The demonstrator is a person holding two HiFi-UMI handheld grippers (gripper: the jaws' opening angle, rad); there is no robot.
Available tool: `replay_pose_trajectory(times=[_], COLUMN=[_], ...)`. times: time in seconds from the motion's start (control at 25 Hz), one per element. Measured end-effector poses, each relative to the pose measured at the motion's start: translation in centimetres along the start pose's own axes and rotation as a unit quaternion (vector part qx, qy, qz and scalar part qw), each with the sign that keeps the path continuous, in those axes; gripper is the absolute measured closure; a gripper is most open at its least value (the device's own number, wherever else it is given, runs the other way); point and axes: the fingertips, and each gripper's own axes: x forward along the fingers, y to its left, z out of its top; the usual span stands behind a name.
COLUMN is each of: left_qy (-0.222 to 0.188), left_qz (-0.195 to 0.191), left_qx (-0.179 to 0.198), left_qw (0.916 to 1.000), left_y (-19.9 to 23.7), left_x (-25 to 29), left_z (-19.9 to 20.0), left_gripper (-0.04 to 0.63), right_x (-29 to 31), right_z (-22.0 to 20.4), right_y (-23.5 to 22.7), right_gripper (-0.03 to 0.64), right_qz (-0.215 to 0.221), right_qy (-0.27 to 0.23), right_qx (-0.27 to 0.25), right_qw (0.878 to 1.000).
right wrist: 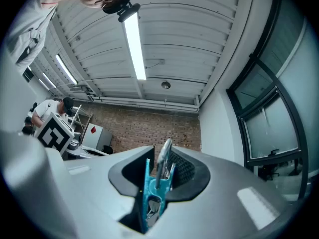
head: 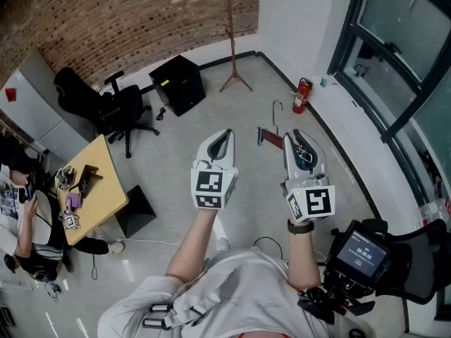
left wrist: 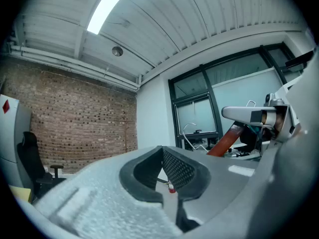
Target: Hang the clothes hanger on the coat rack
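The hanger has a reddish bar and a metal hook, and it sticks out left of my right gripper. That gripper is shut on the hanger: in the right gripper view a teal clip and a metal piece sit pinched between the jaws. My left gripper hovers beside it, shut and empty, with its tips meeting in the left gripper view. The wooden coat rack stands far off by the brick wall. The red bar also shows in the left gripper view.
A fire extinguisher stands by the glass wall at right. A black cabinet and an office chair are near the brick wall. A wooden desk with a seated person is at left.
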Motion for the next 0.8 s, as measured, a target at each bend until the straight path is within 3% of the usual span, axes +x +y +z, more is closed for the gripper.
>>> replay_pose_trajectory(times=[0.44, 0.52, 0.68, 0.8], left_qy=[0.017, 0.02, -0.004, 0.004], left_qz=[-0.002, -0.007, -0.006, -0.001], left_qx=[-0.017, -0.036, -0.06, -0.076], left_qw=[0.9997, 0.9991, 0.9981, 0.9971], left_y=[9.0, 10.3, 12.4, 13.9], left_x=[-3.4, -4.0, -4.9, -4.5], left_z=[-3.3, -3.8, -3.5, -5.0], left_gripper=[0.595, 0.595, 0.595, 0.595], right_x=[6.1, 7.0, 7.1, 7.9], right_z=[-2.3, -2.8, -3.1, -3.9], right_y=[8.6, 9.9, 11.5, 12.6], right_gripper=[0.537, 0.537, 0.535, 0.535], right_qz=[0.021, 0.023, 0.032, 0.036], right_qy=[0.023, 0.024, 0.015, 0.027], right_qx=[0.014, 0.039, 0.139, 0.131], right_qw=[0.999, 0.999, 0.99, 0.99])
